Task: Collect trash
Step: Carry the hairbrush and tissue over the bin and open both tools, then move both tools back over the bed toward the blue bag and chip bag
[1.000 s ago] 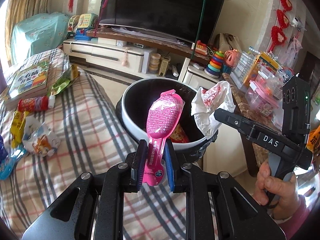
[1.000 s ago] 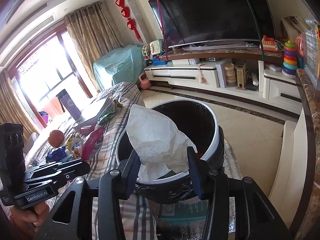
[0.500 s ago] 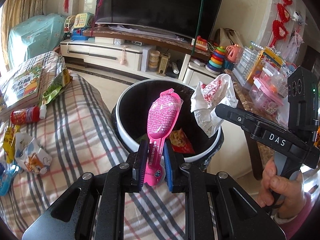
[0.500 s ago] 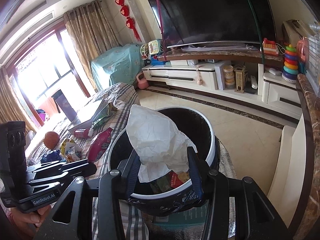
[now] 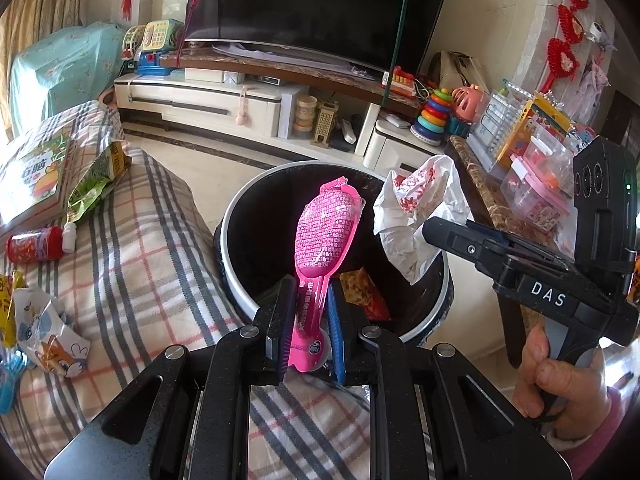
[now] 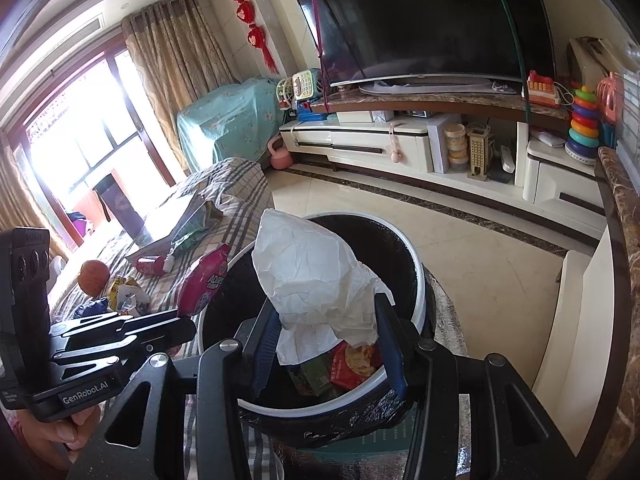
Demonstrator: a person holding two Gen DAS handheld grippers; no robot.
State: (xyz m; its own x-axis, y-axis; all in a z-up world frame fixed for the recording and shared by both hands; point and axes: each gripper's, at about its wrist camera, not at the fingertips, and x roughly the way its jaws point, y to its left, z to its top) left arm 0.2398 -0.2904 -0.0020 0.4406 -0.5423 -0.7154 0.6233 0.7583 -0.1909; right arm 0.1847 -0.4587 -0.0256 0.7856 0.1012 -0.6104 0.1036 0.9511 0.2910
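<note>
My left gripper (image 5: 308, 308) is shut on the narrow end of a pink snack wrapper (image 5: 326, 228), which sticks out over the black trash bin (image 5: 240, 216). The right gripper (image 6: 326, 320) is shut on a crumpled white plastic bag (image 6: 312, 272), held above the same bin (image 6: 416, 276). From the left wrist view the bag (image 5: 416, 216) hangs over the bin's right rim, held by the right gripper (image 5: 432, 228). From the right wrist view the pink wrapper (image 6: 202, 280) shows in the left gripper (image 6: 188, 320). Red and green wrappers (image 6: 354, 360) lie inside the bin.
A plaid-covered sofa (image 5: 132, 248) left of the bin holds more wrappers (image 5: 48, 332), a small red bottle (image 5: 36, 242), a green packet (image 5: 94, 184) and a book (image 5: 32, 176). A marble counter (image 5: 484, 196) with toys stands right. TV cabinet (image 6: 360, 144) lies beyond the tiled floor.
Both grippers have come closer to the bin; it looms larger and its contents now show between the right fingers. Both grips are unchanged.
</note>
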